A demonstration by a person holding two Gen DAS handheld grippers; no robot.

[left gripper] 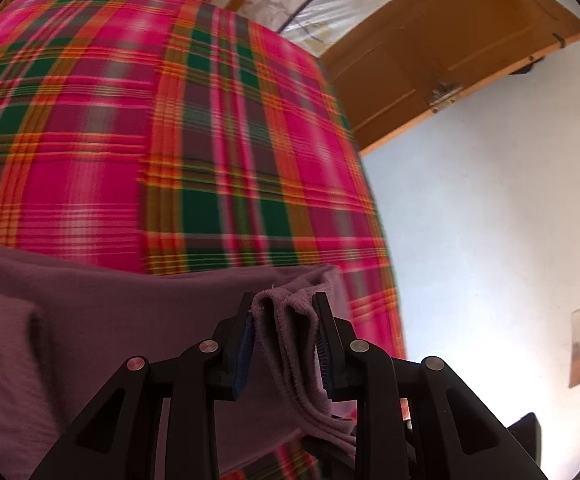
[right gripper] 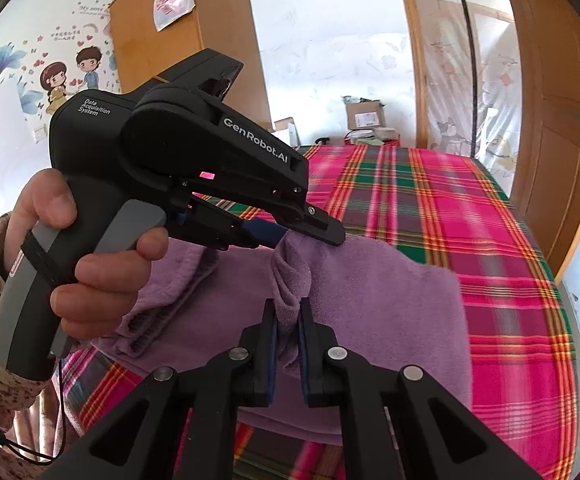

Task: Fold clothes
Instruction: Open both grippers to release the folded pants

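A purple fleece garment point(right gripper: 390, 300) lies on a bed under a pink, green and orange plaid blanket point(right gripper: 470, 208). My left gripper point(left gripper: 286, 304) is shut on a bunched fold of the purple garment point(left gripper: 290, 340), which hangs down between its pads. In the right wrist view the left gripper point(right gripper: 318, 236) appears from the side, held in a hand point(right gripper: 102, 256), pinching the same cloth. My right gripper point(right gripper: 288, 312) is shut on a raised fold of the garment just below the left one. Both hold the cloth lifted off the blanket.
A wooden door point(left gripper: 450, 52) stands open at the right of the bed beside a white wall point(left gripper: 490, 240). A wooden wardrobe point(right gripper: 190, 40), cardboard boxes point(right gripper: 364, 118) and a curtained window point(right gripper: 470, 80) lie beyond the bed's far end. The plaid blanket point(left gripper: 170, 140) stretches ahead.
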